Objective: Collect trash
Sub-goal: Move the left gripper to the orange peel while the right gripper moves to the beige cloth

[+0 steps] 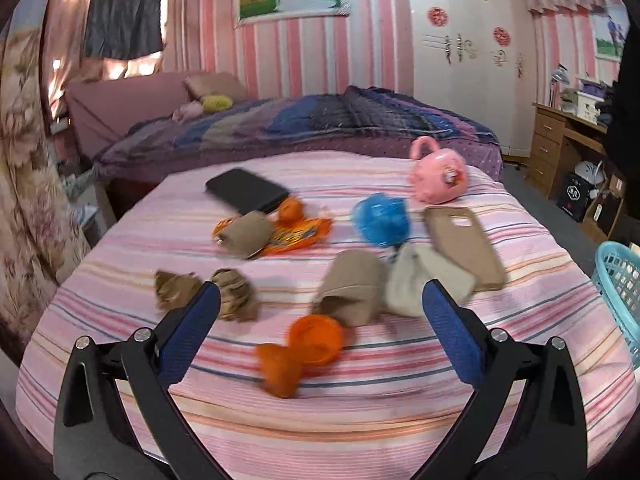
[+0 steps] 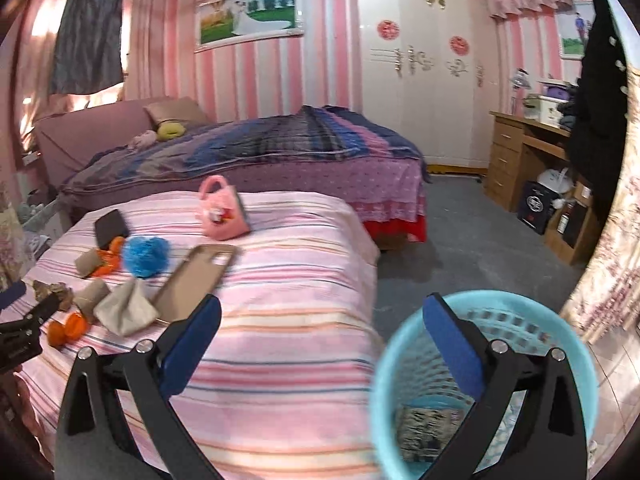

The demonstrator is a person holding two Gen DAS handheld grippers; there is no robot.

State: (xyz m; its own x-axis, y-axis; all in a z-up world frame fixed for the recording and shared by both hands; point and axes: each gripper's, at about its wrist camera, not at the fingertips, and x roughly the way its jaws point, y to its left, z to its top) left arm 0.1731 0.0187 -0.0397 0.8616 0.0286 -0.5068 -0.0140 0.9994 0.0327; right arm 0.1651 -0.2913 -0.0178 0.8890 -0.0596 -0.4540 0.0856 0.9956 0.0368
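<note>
Left gripper (image 1: 320,300), black-armed with blue-padded fingers (image 1: 192,332): jaws spread wide, nothing between them, angled somewhat downward. Right gripper (image 2: 320,312), same black and blue build: jaws fully apart, empty, tilted down likewise. Left gripper's tip also visible at left edge of right wrist view.

No legible text on anything in view.

Pink, white and orange stripes are running across the bedcover (image 1: 360,420). Orange cup (image 1: 316,338) and blue wad (image 1: 380,218) are lying there; pink toy bag (image 2: 222,216) too. Turquoise basket (image 2: 400,360) is standing beside.
</note>
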